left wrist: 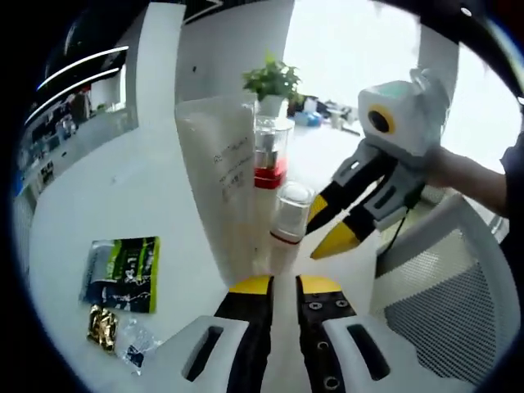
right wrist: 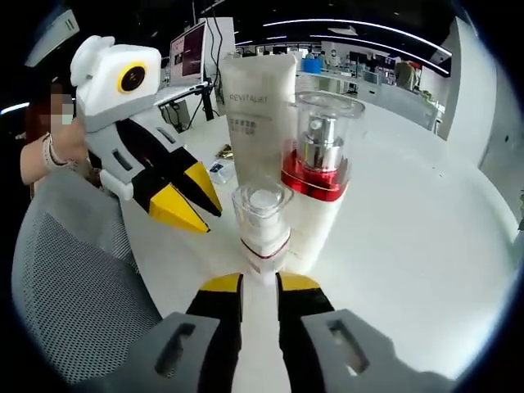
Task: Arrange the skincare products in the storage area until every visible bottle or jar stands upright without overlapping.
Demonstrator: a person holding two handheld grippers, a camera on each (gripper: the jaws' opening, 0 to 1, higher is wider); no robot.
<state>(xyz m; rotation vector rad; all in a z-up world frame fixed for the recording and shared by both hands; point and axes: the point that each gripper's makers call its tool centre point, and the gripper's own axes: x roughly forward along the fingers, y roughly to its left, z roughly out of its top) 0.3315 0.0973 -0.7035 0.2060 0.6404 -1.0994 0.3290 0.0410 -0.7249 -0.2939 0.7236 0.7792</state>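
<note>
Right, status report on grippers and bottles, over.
Left gripper open, right gripper open. Tube, pump bottle, small bottle upright, tightly clustered. Sachets aside.

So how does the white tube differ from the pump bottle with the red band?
The white tube is opaque, flat, printed with lettering and taller; the pump bottle with the red band is round, with a clear cap showing a silver pump. Both stand upright, close together on the white table.

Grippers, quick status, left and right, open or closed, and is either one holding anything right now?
Left gripper: open, jaws slightly apart, holding nothing, close to the white tube.
Right gripper: open, holding nothing, its jaws flanking the base of the small bottle.
</note>
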